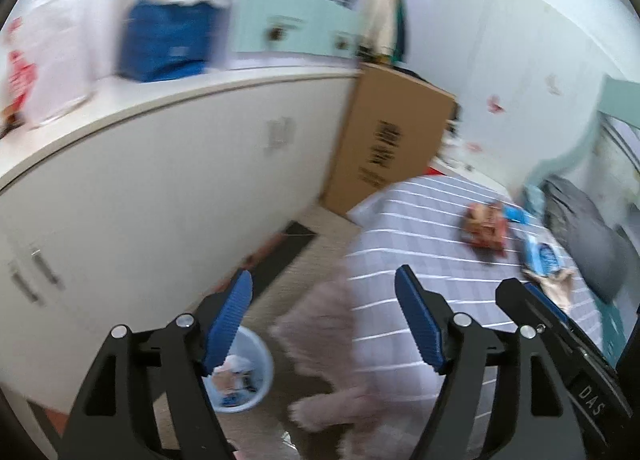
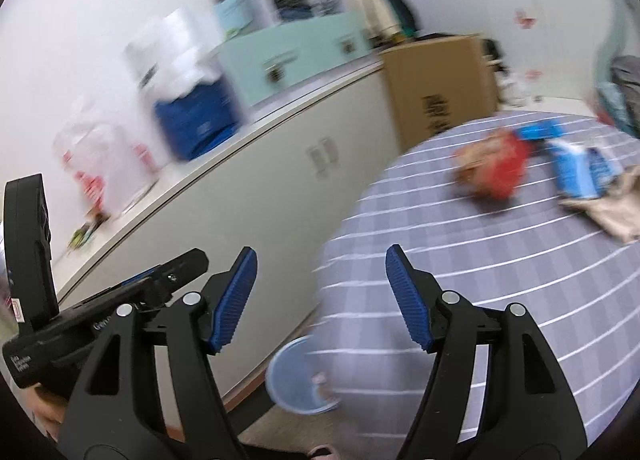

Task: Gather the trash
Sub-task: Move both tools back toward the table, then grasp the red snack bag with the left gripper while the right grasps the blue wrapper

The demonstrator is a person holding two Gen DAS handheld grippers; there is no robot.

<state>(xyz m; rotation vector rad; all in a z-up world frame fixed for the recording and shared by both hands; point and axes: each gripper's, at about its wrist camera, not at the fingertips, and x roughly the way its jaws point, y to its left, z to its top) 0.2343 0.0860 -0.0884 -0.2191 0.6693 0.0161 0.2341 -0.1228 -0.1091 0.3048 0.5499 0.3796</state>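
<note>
wrappers (image 2: pixel 496 168) on striped bed (image 2: pixel 460 280)

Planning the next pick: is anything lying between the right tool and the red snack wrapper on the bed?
Nothing visible does. The right tool is open and empty, and only bare striped bedspread separates it from the red snack wrapper.

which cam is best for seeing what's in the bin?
Left wrist: it looks down into the bin and shows wrappers inside, though a finger covers part of the rim. Right wrist shows the bin side-on, blurred, half behind the bed, contents barely visible.
</note>
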